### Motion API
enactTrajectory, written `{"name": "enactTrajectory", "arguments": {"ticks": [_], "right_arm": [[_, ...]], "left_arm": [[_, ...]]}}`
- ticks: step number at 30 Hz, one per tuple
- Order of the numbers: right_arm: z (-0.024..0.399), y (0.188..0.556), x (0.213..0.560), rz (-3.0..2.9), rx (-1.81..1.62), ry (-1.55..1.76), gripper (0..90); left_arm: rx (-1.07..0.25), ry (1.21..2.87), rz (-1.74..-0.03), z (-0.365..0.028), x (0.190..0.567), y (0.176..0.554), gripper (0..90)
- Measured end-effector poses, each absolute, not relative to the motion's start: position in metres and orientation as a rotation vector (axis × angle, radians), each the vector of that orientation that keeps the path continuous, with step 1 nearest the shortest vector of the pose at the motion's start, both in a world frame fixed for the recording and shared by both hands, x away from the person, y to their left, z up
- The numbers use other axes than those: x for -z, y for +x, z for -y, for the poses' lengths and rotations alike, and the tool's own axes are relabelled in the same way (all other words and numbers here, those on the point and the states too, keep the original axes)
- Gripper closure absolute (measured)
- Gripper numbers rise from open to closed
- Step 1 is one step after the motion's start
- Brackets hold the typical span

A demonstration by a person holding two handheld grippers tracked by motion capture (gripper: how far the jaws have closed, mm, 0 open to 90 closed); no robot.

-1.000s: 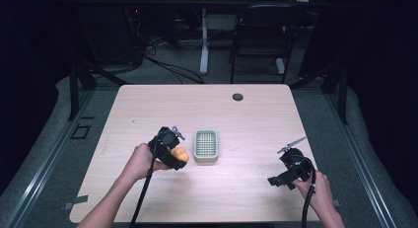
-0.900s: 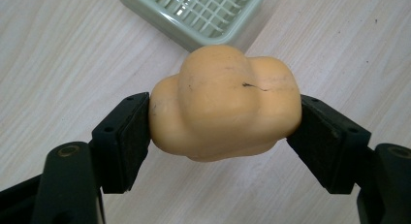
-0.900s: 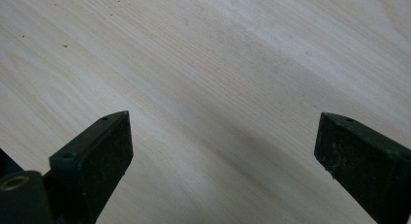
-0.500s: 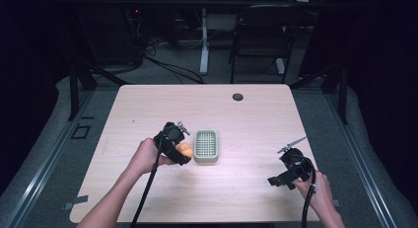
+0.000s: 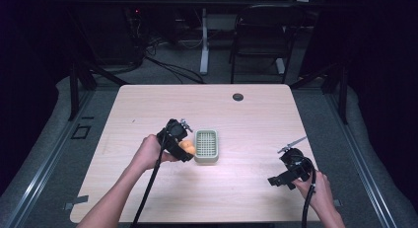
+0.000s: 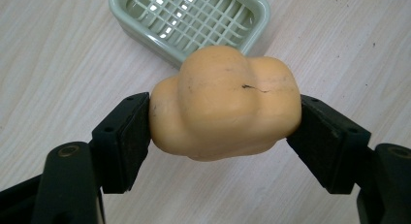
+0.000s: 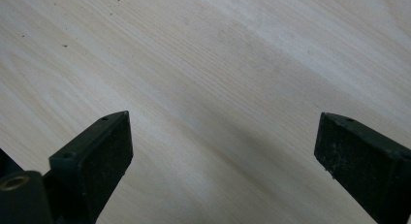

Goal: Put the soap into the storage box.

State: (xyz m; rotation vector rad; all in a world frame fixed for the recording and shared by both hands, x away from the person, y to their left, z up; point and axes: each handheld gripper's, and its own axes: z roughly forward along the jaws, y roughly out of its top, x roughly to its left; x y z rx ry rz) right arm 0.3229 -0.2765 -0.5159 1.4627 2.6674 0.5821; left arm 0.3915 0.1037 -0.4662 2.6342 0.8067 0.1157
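Observation:
A lumpy orange piece, like a small squash or a soap bar, sits clamped between the pads of my left gripper, a little above the wood. In the high view that left gripper holds the orange piece just left of a pale green slatted dish. The same green dish lies empty right beyond the held piece. My right gripper stands wide open over bare wood, and in the high view my right gripper rests near the table's front right.
A light wooden table carries a small black round cap near its far edge. Dark floor, cables and a chair lie beyond the table. Black cables trail from both grippers toward the front edge.
My left gripper has carried the orange piece a short way right and toward the far side, closer to the green dish. The right gripper has stayed put.

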Motion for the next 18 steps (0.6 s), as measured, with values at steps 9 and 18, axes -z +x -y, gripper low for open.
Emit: {"name": "enactTrajectory", "arguments": {"ticks": [9, 18], "right_arm": [[0.276, 0.322, 0.514, -2.658, -0.592, 1.456, 6.2], [0.275, 0.321, 0.515, -2.655, -0.625, 1.457, 6.2]], "left_arm": [[-0.103, 2.64, -0.798, -0.096, 0.468, 0.397, 25.9], [-0.112, 2.652, -0.775, -0.082, 0.464, 0.401, 25.9]]}}
